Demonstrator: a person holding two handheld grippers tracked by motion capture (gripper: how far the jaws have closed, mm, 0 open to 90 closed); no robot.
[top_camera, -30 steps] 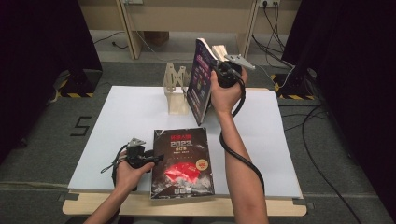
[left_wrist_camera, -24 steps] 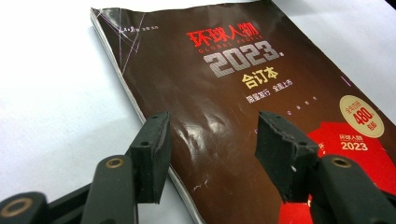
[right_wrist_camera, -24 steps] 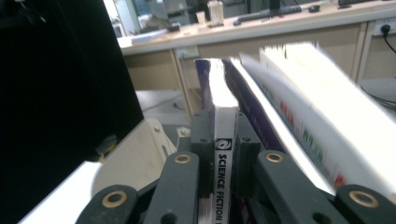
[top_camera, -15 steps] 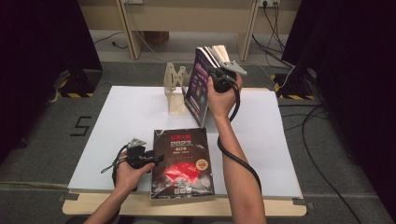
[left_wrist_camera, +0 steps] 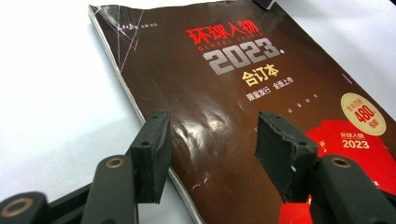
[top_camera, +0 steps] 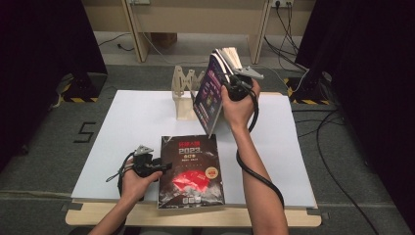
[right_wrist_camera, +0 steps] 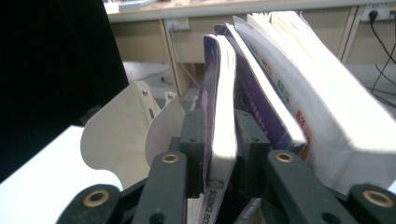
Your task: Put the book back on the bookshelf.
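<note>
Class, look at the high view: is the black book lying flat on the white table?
Yes, the black book lies flat, cover up, on the white table.

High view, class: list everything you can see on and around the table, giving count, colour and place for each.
Table board: one, white top on a wooden base, centre of the scene.
Dark book: one, black-brown cover with red art, lying flat at the near edge.
Upright books: several, count unclear, purple covers and white pages, standing by the rack at the far side.
Wooden rack: one, pale wood, far side of the board.
Left gripper: one, black, open, at the flat book's left edge.
Right gripper: one, black; its jaws have just been opening, with a purple book between them, pads seemingly still touching it.
Forearms: two, entering from the bottom edge.
</note>
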